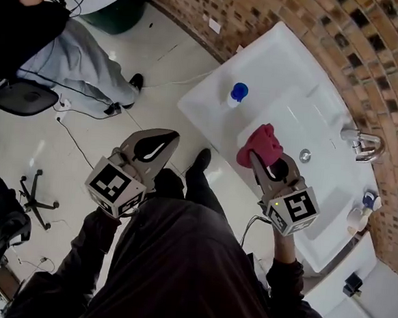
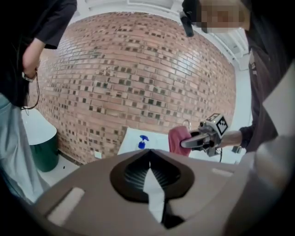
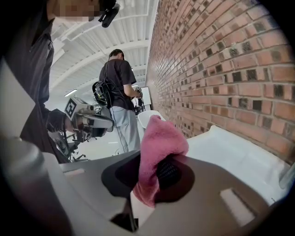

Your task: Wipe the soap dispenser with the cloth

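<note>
While no wiping contact is yet being made, the soap dispenser (image 1: 237, 95) is standing upright on the left part of the white washbasin (image 1: 203, 111), blue pump head uppermost, with nothing touching it. The pink cloth (image 1: 260, 146) is hanging apart from it, over the front part of the bowl, and is bunching up out of the right gripper (image 1: 257, 157). In the right gripper view its jaws are pressing together on the lower folds of the cloth (image 3: 159, 147), leaving a free wad ahead of the tips; this is judged to be serving as the wiping face. That hand is reaching forward over the basin rim and pitching slightly downward, with the marker cube toward the person's body. The left gripper (image 1: 164, 142) is hovering short of the basin, over the floor, aiming at the dispenser (image 2: 143, 142); its jaws are meeting fully with nothing between them. It is judged to be waiting in reserve, possibly to steady the bottle. Further out, the faucet (image 1: 360, 143) is sitting against the brick wall (image 1: 279, 17), and a second person (image 1: 76, 63) is standing well clear at the far left.
</note>
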`<act>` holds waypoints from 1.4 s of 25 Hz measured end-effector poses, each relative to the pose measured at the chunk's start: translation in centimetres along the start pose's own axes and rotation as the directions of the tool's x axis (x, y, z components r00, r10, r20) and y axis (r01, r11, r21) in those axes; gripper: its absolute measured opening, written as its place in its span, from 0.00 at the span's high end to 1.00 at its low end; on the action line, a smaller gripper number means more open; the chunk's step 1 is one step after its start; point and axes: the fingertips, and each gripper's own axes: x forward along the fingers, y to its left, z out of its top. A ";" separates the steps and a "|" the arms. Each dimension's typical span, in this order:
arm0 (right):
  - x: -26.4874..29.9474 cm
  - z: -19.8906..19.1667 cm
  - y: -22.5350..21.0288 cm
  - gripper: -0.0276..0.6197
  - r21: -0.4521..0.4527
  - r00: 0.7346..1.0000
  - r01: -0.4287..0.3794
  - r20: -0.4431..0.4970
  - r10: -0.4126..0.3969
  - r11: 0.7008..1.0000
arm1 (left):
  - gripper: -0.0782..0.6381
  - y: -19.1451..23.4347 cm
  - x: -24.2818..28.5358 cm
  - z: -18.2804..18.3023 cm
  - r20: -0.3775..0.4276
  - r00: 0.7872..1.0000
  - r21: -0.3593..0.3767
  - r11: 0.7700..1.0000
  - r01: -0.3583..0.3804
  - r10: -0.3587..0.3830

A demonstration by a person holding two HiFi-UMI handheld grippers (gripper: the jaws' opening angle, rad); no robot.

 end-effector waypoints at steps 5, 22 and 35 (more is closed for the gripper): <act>2.4 2.4 -3.6 0.86 -0.075 1.000 0.026 -0.009 -0.026 0.997 | 0.89 2.3 3.2 0.6 -0.027 1.000 0.016 1.000 0.013 -0.012; 8.9 5.6 -5.4 0.86 -0.292 0.984 0.013 -0.167 -0.064 0.956 | 0.89 5.8 5.7 -0.2 -0.058 0.993 -0.016 0.994 0.105 -0.106; 10.6 5.8 -6.0 0.86 -0.375 0.943 0.008 -0.306 -0.132 0.927 | 0.89 8.5 6.9 -0.6 -0.032 0.983 -0.058 0.982 0.181 -0.183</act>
